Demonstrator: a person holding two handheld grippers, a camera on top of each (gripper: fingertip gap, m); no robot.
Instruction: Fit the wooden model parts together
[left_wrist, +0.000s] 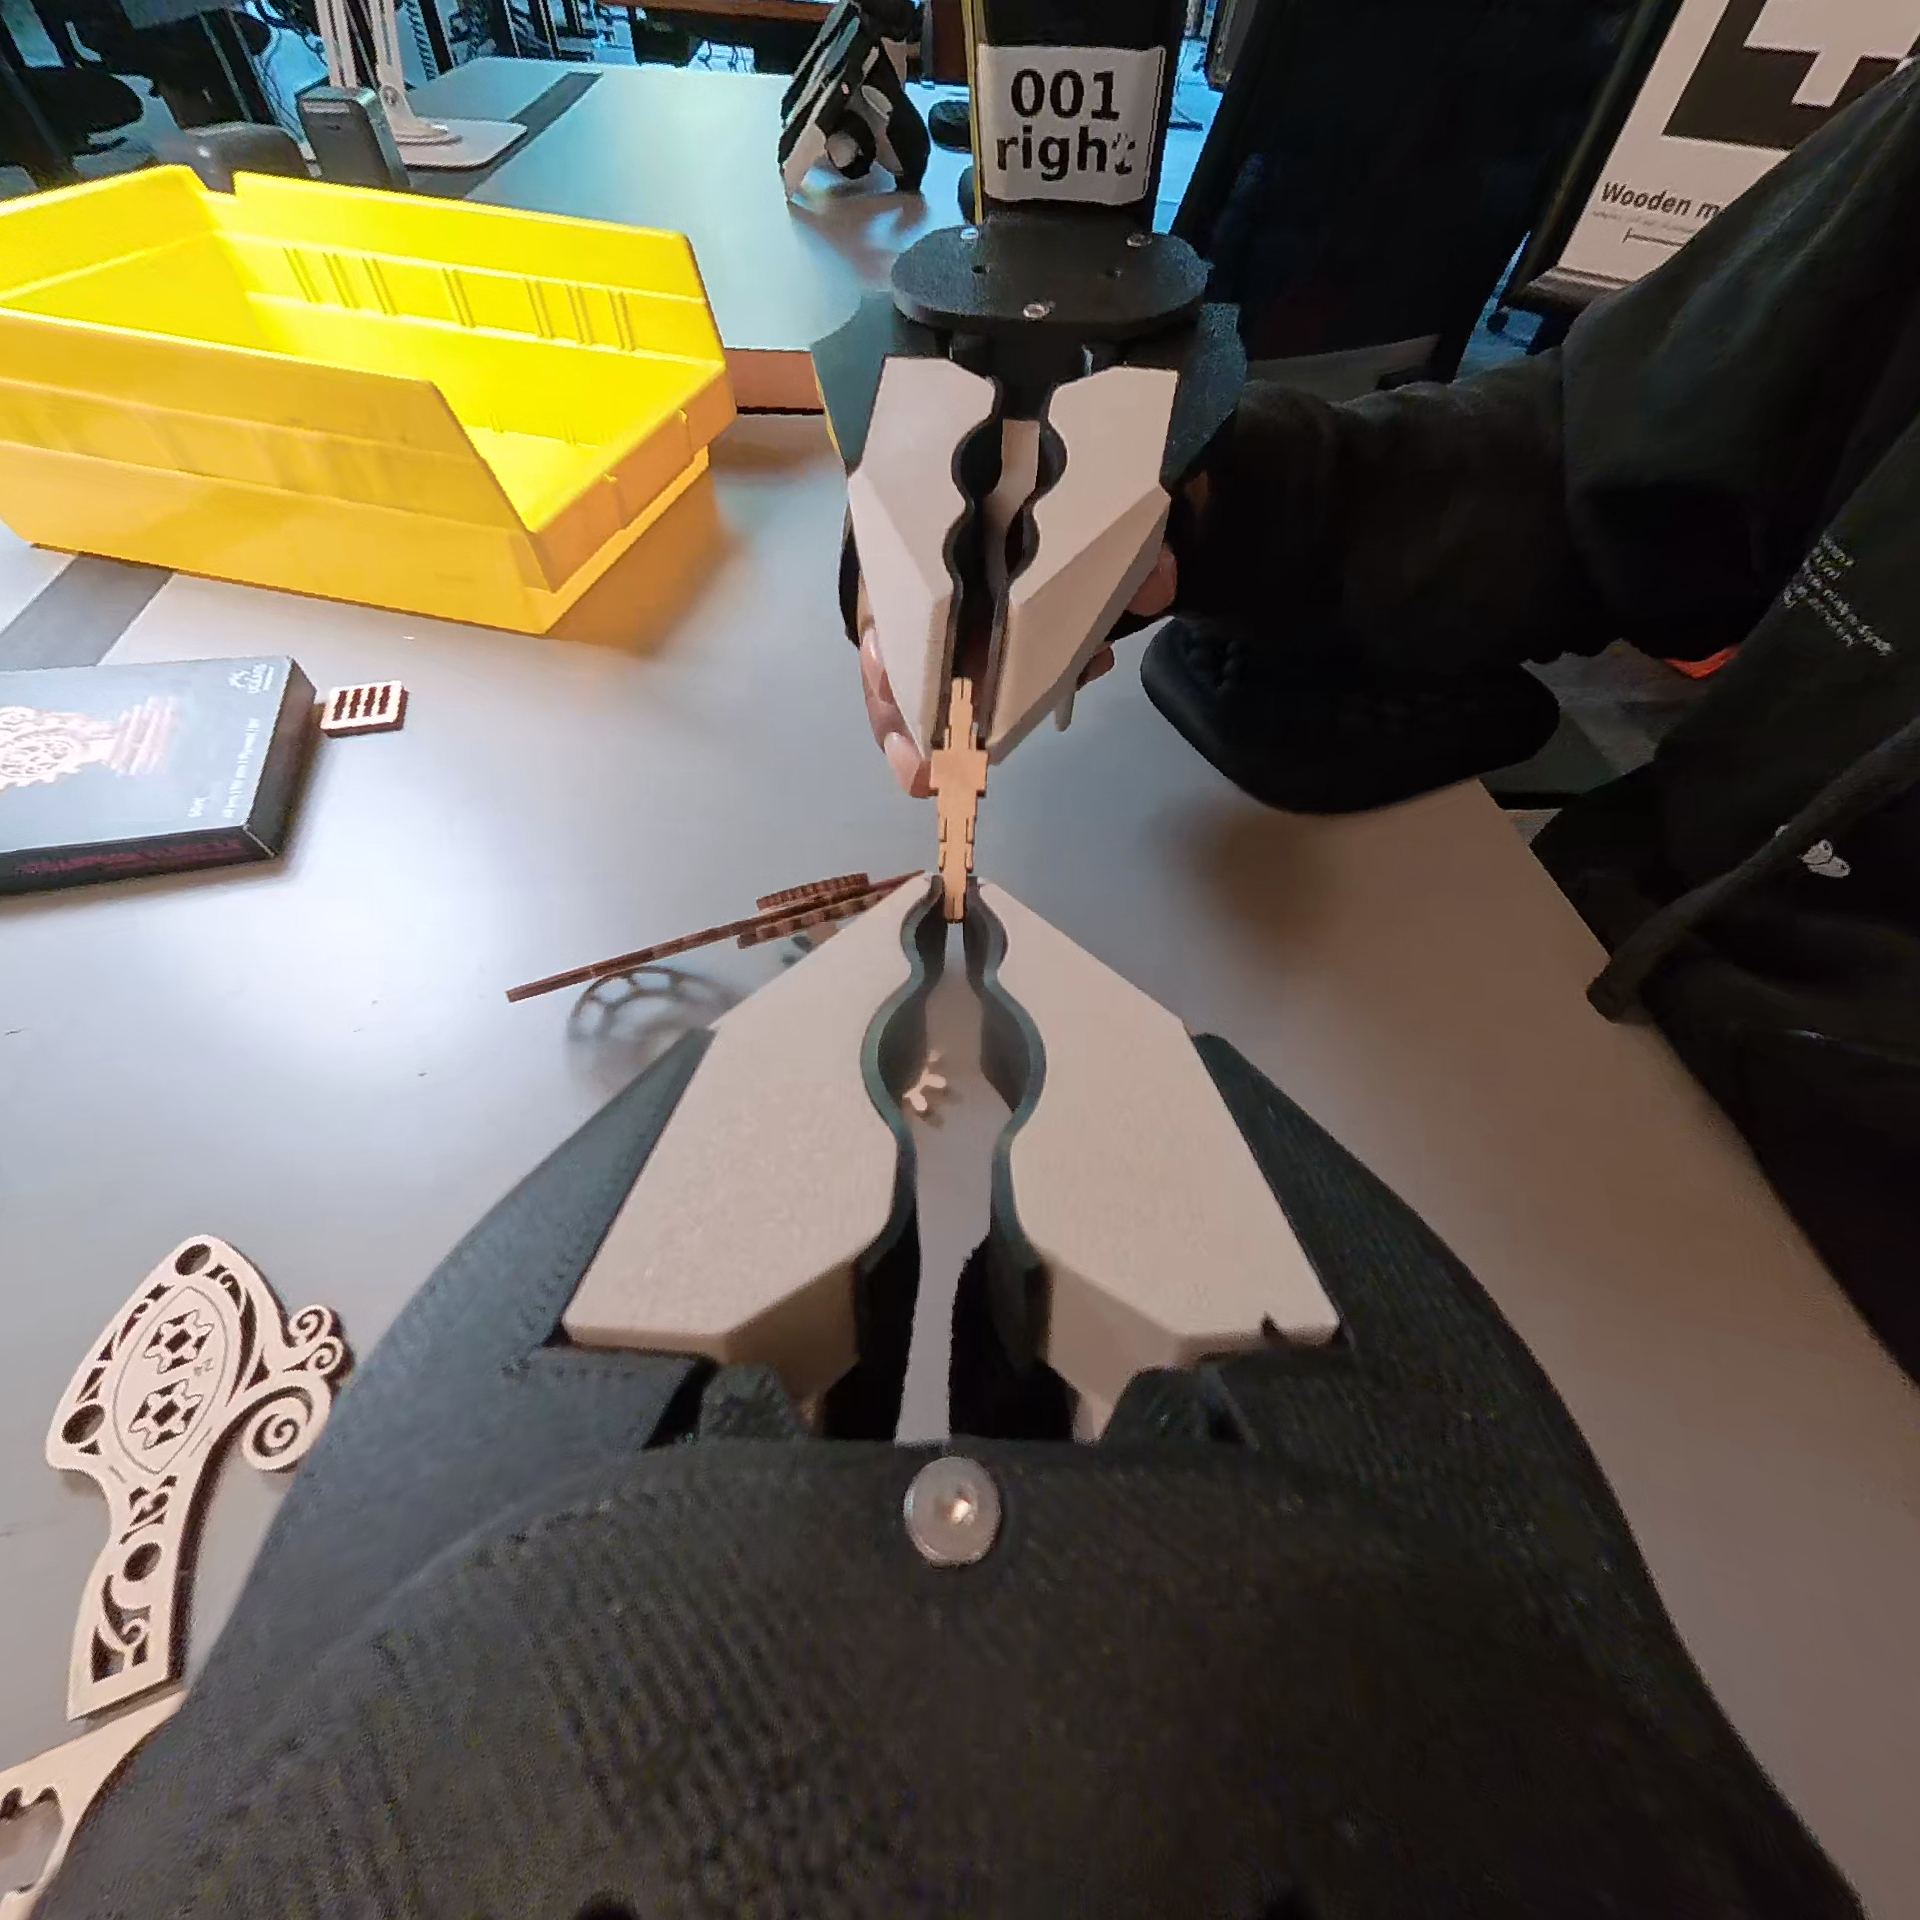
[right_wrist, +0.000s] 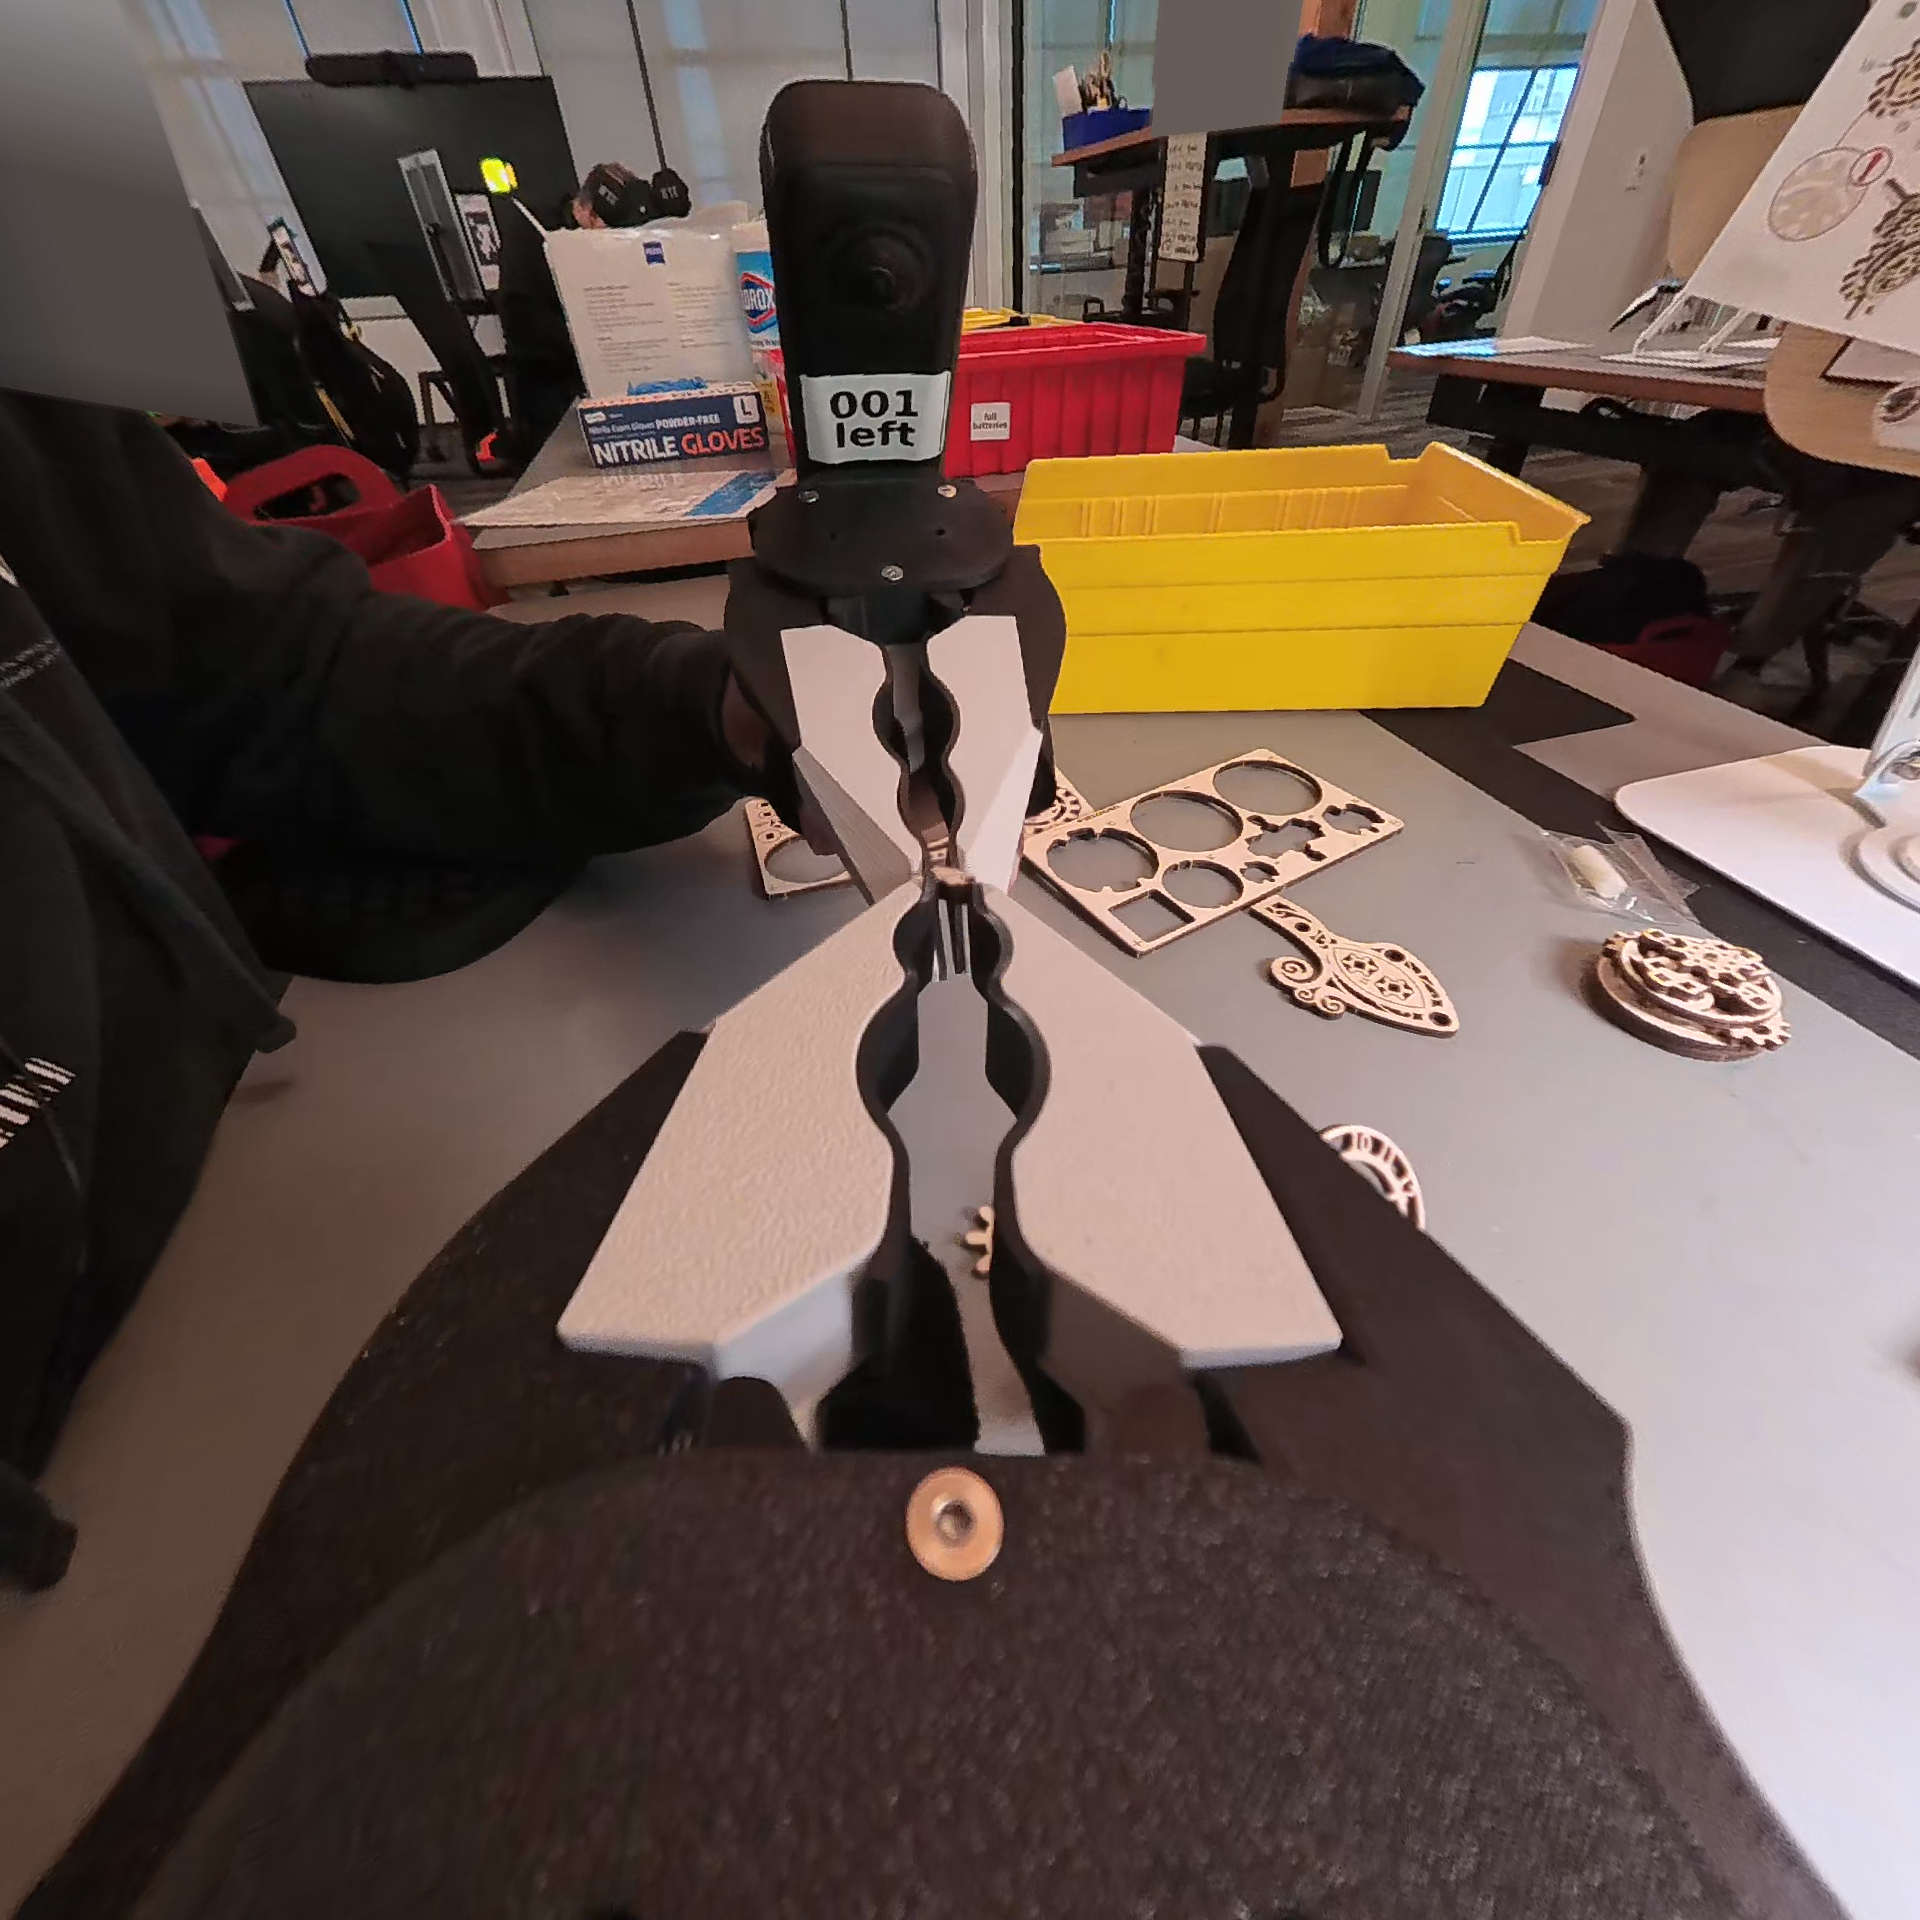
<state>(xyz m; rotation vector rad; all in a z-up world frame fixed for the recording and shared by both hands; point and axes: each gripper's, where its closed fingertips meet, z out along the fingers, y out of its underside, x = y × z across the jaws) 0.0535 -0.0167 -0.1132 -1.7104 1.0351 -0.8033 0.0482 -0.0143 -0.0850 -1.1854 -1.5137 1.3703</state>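
Two tools (left_wrist: 953, 906) (right_wrist: 951, 914) tip-to-tip, one strip (left_wrist: 954, 800).

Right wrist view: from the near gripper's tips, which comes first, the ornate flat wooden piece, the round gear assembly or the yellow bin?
1. Ornate flat wooden piece, just right of the right gripper.
2. Round gear assembly, farther right.
3. Yellow bin, behind, at the table's back.

pale grey wavy-edged fingers (left_wrist: 769, 1132) on black textured gripper bodies, silver screw (left_wrist: 953, 1509), black sleeve (left_wrist: 1683, 436)

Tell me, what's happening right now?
Both grippers, left and right, shut on one notched wooden strip, tip to tip. Flat wooden piece beside. Nothing in the way.
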